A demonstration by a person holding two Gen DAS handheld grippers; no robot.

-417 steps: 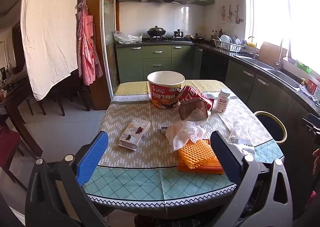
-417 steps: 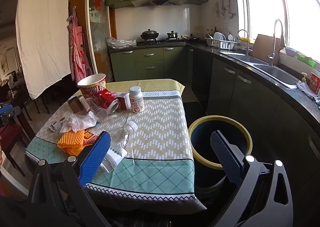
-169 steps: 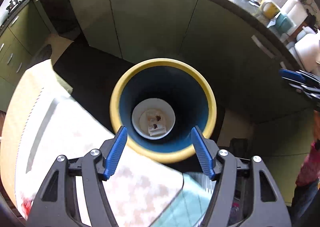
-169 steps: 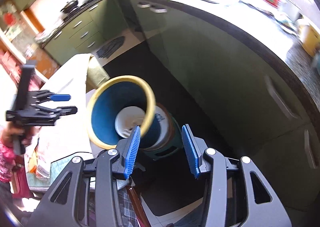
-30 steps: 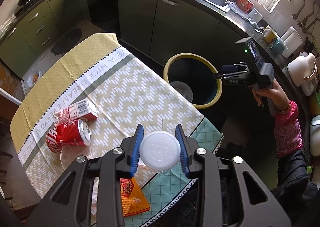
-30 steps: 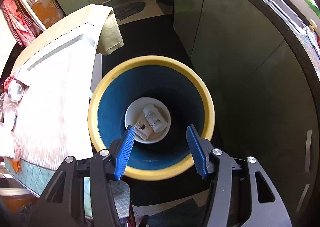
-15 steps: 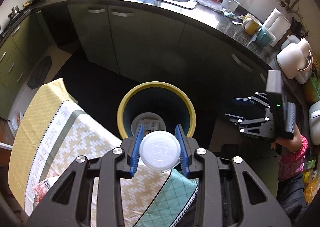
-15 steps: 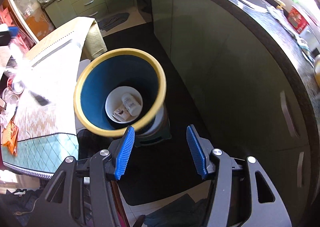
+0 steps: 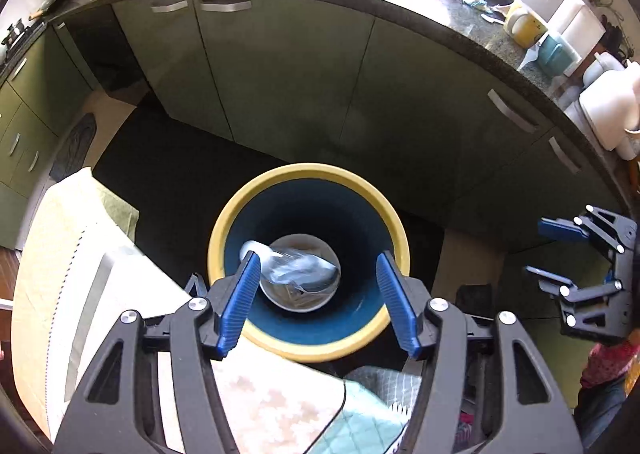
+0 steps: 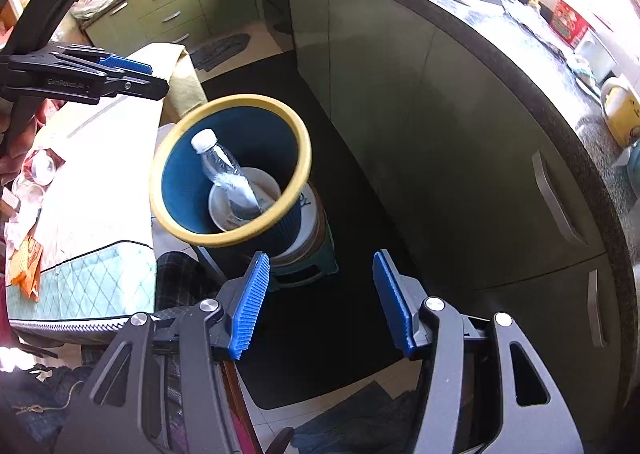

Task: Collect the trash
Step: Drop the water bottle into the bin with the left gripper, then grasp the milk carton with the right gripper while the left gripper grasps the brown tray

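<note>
Between the left fingers: nothing held; left gripper [image 9: 318,296] spreading apart above the bin mouth.
Bottle: clear plastic bottle with a white cap [image 10: 226,178], released, lying tilted inside the bin, cap up toward the rim.
Bin: dark blue round bin with a yellow rim [image 9: 394,232], directly beyond the left fingers.
Right gripper [image 10: 320,304]: fingers apart, empty, bin up-left of them.
Surface: patterned tablecloth [image 9: 60,254], left of the left fingers.
</note>
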